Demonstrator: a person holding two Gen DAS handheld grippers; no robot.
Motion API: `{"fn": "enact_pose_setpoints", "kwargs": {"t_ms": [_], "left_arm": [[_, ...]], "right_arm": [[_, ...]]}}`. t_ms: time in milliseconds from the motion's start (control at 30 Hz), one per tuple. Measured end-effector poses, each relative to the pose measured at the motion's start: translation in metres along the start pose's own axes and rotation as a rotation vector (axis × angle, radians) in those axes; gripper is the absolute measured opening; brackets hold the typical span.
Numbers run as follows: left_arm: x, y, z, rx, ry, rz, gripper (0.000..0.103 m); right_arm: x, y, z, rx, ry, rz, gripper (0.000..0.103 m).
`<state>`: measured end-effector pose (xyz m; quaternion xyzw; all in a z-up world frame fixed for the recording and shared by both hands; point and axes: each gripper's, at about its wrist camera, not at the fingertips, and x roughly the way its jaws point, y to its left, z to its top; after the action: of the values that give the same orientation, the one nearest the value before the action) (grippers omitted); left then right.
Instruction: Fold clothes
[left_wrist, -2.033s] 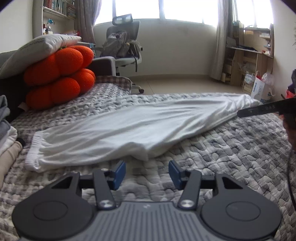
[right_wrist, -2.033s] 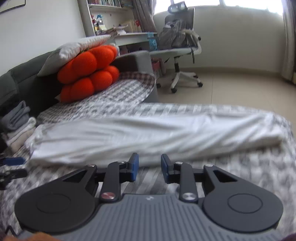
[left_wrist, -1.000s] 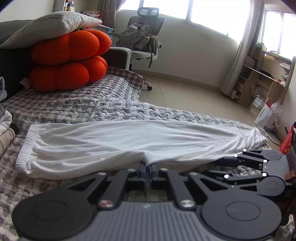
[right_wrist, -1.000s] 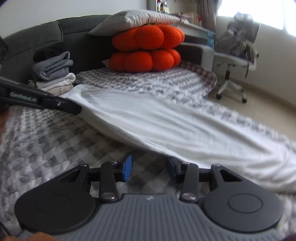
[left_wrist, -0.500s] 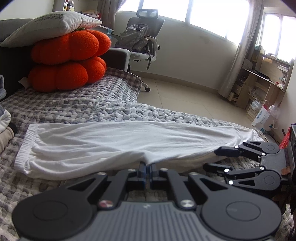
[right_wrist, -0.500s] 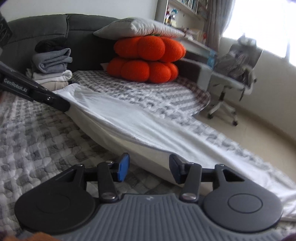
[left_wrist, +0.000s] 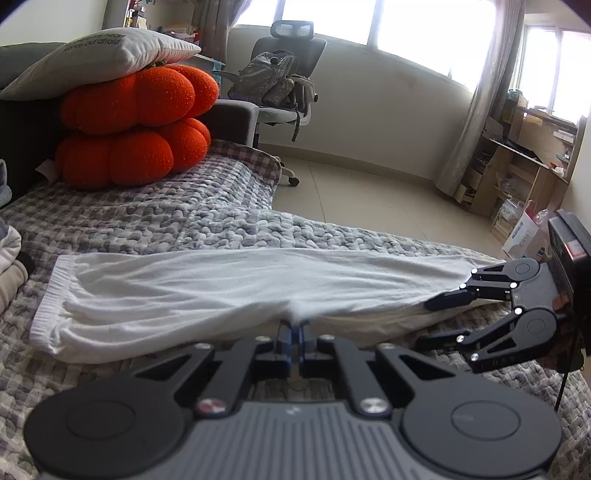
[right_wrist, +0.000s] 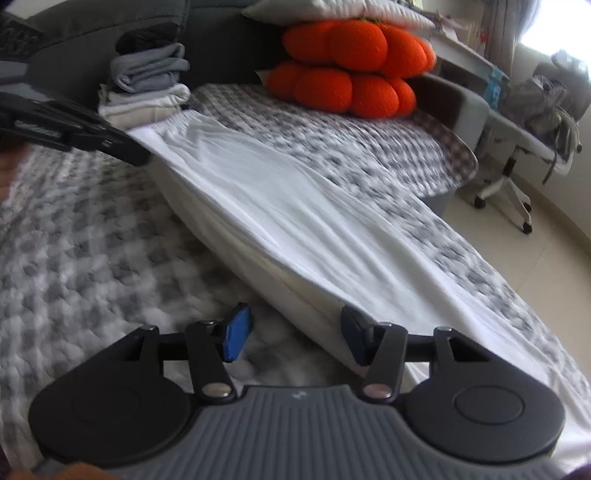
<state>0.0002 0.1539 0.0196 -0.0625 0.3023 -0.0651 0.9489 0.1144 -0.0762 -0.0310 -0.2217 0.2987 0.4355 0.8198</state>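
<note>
Left wrist view: white trousers (left_wrist: 236, 291) lie stretched across the grey checked bed (left_wrist: 207, 218), waistband to the left, leg end to the right. The left tool (left_wrist: 293, 332) is pressed together, pinching the near edge of the trousers at mid-length. The right tool (left_wrist: 432, 321) sits at the leg end, its upper finger over the cloth and the lower one under the edge. Right wrist view: its jaws stand spread after just opening wider, blue pads (right_wrist: 236, 334) clear of the cloth, with the near edge between them. Orange cushions (left_wrist: 129, 125) sit behind; folded clothes (right_wrist: 147, 85) are stacked nearby.
</note>
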Motion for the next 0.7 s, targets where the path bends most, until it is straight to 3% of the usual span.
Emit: {"fn": "enact_pose_setpoints", "kwargs": {"t_ms": [67,100,133,200,333,500,700], "left_arm": [[-0.001,-0.002,0.001,0.005,-0.005,0.001,0.002],[-0.002,-0.003,0.001,0.006,-0.007,0.002,0.001],[-0.002,-0.004,0.001,0.009,-0.009,0.002,0.001],[0.000,-0.006,0.001,0.014,-0.005,0.004,0.001],[0.001,-0.009,-0.007,0.028,0.016,-0.019,0.001],[0.011,-0.014,-0.020,0.086,0.055,0.017,0.004],[0.022,-0.027,-0.027,0.199,0.046,0.114,0.025]], "right_arm": [[-0.002,-0.002,-0.002,-0.007,0.005,0.007,0.036],[-0.004,0.000,-0.003,-0.016,0.006,0.011,0.017],[-0.006,0.001,-0.005,-0.023,0.005,0.011,0.010],[-0.009,0.002,-0.009,-0.037,0.006,-0.007,0.005],[-0.016,0.004,-0.013,-0.043,-0.001,-0.017,0.004],[-0.023,0.012,-0.018,-0.080,-0.006,-0.019,0.005],[-0.029,0.017,-0.024,-0.094,-0.021,-0.023,0.005]]}}
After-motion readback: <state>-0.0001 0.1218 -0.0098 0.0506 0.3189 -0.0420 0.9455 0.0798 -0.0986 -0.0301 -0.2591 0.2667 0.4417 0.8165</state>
